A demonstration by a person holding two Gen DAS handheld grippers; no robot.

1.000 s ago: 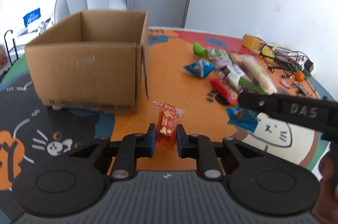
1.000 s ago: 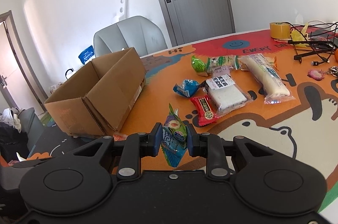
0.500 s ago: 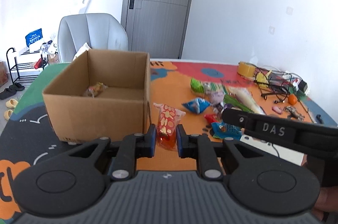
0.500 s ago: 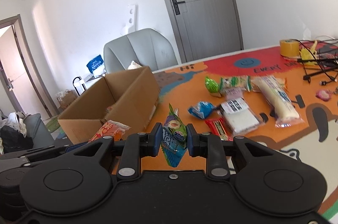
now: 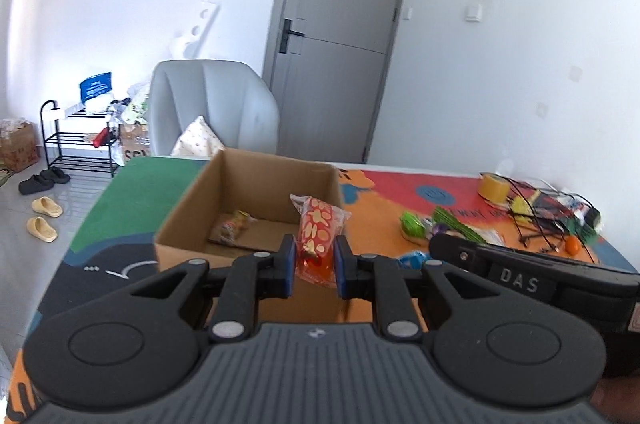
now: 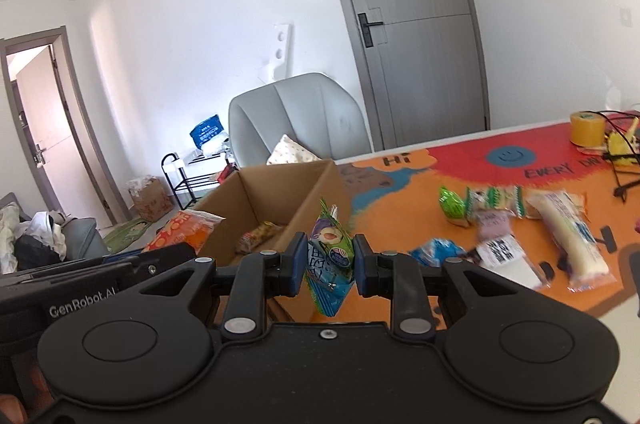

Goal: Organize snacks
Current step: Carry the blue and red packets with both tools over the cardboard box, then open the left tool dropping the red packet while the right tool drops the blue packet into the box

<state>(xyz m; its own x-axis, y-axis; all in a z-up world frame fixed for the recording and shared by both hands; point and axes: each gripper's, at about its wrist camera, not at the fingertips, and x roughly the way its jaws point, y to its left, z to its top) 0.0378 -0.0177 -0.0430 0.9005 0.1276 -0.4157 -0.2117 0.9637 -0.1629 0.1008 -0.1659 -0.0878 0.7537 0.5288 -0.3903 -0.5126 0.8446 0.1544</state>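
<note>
Because both packets are thin film pouches, they look light, soft and crinkly, likely to slip or crush if squeezed hard. The left gripper (image 5: 314, 266) has its jaws clamped on the lower part of a red snack packet (image 5: 318, 236), held above the near edge of the cardboard box (image 5: 256, 184). The right gripper (image 6: 330, 266) is clamped across the middle of a blue-green snack packet (image 6: 330, 256) beside that box. More snacks (image 6: 556, 236) lie on the worktop (image 6: 400, 192). Gripping mid-body, away from the flimsy sealed ends, seems safest.
</note>
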